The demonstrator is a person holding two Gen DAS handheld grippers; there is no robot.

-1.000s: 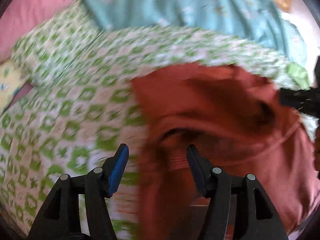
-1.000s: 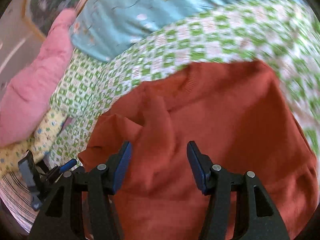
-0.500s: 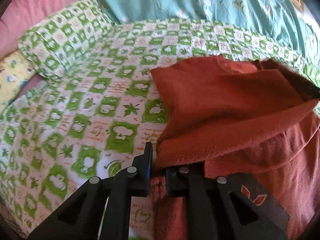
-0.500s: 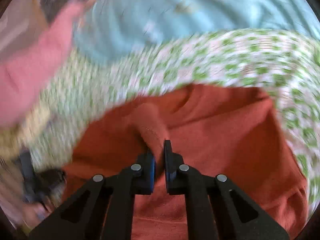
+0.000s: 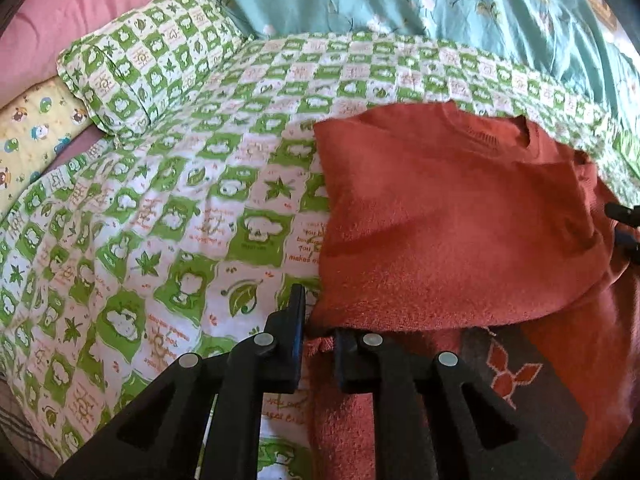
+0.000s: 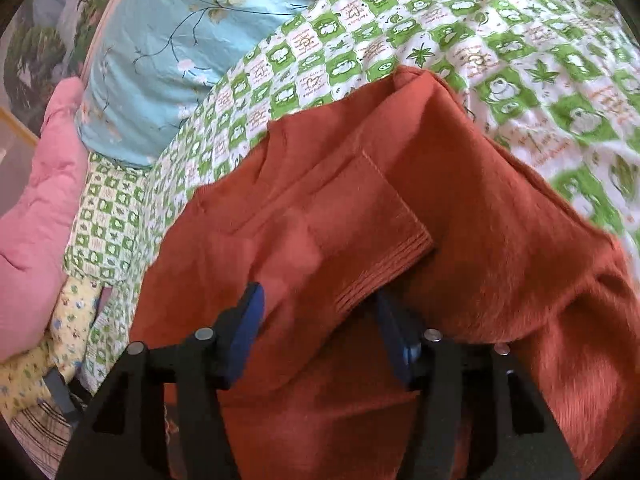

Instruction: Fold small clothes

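Observation:
A small rust-orange sweater [image 5: 452,220] lies on a green-and-white patterned bed sheet [image 5: 168,216], partly folded over itself. My left gripper [image 5: 318,332] is shut on the sweater's lower left edge. In the right wrist view the sweater [image 6: 460,240] has its sleeve with a ribbed cuff [image 6: 380,268] laid across the body. My right gripper [image 6: 320,320] is open, its blue pads on either side of the cuff end. The right gripper's tip shows at the right edge of the left wrist view [image 5: 624,224].
A teal floral quilt [image 5: 440,0] lies along the back. A pink pillow [image 5: 80,12], a green checked pillow [image 5: 132,60] and a yellow printed cloth [image 5: 32,136] sit at the left. Open sheet lies left of the sweater.
My right gripper was shut on the sleeve half a second ago and has opened, leaving the sleeve laid across the body. My left gripper closed on the sweater's edge one second ago and stays shut.

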